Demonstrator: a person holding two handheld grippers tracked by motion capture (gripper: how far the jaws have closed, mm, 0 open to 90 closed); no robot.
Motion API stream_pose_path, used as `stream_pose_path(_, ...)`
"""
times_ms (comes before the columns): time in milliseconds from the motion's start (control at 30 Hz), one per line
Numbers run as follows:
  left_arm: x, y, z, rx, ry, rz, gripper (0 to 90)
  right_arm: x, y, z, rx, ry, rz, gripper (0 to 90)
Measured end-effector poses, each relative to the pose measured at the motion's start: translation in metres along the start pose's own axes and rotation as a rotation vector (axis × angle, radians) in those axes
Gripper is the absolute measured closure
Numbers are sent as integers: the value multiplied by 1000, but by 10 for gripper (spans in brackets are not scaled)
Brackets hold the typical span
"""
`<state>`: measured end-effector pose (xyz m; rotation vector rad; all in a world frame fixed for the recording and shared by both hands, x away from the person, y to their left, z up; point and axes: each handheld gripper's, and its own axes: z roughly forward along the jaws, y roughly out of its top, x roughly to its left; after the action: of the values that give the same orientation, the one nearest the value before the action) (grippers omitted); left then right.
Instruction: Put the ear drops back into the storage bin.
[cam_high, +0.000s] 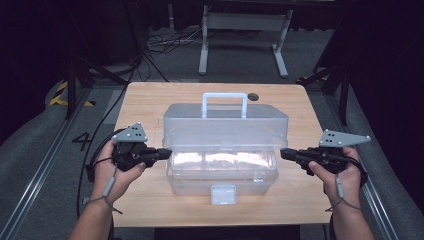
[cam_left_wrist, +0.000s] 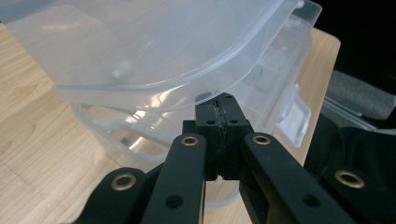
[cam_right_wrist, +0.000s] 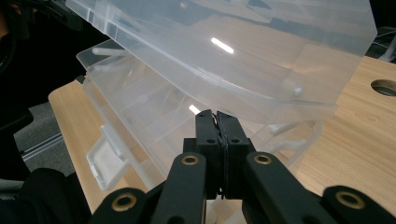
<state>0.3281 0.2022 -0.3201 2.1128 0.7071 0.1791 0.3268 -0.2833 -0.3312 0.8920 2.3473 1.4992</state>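
A clear plastic storage box stands mid-table, its lid (cam_high: 225, 125) tilted up off the base (cam_high: 222, 175), with a white handle (cam_high: 224, 102) on top and a front latch (cam_high: 223, 194). My left gripper (cam_high: 167, 151) is shut, its tips against the left underside of the lid rim (cam_left_wrist: 140, 86). At the box's right side my right gripper (cam_high: 284, 153) is shut in the same way under the rim. In the left gripper view the closed tips (cam_left_wrist: 223, 100) sit just below the lid edge. The right gripper view has its tips (cam_right_wrist: 216, 115) beneath the lid (cam_right_wrist: 243, 51). Nothing is pinched between either pair of jaws.
The wooden table (cam_high: 150, 100) has a round hole (cam_high: 253, 96) behind the box. Beyond it are a white frame stand (cam_high: 245, 40) and cables (cam_high: 155, 45) on the grey floor. Metal rails (cam_high: 45, 160) run along both sides.
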Motion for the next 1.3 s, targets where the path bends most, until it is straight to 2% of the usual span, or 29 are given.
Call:
stream_pose_path(400,-1,-2,2,54,-19,-6,889,0,-1,1,64,-6,0,883)
stream_pose_path(600,-2,-1,3,79,-19,6,882,-3,-3,-1,84,-17,3,885)
stream_pose_path(933,-6,-1,6,117,-23,26,887,-2,-3,0,125,-1,-16,880)
stream_pose_path(1300,-6,-2,7,124,-33,27,885,-1,-2,0,151,6,-31,872)
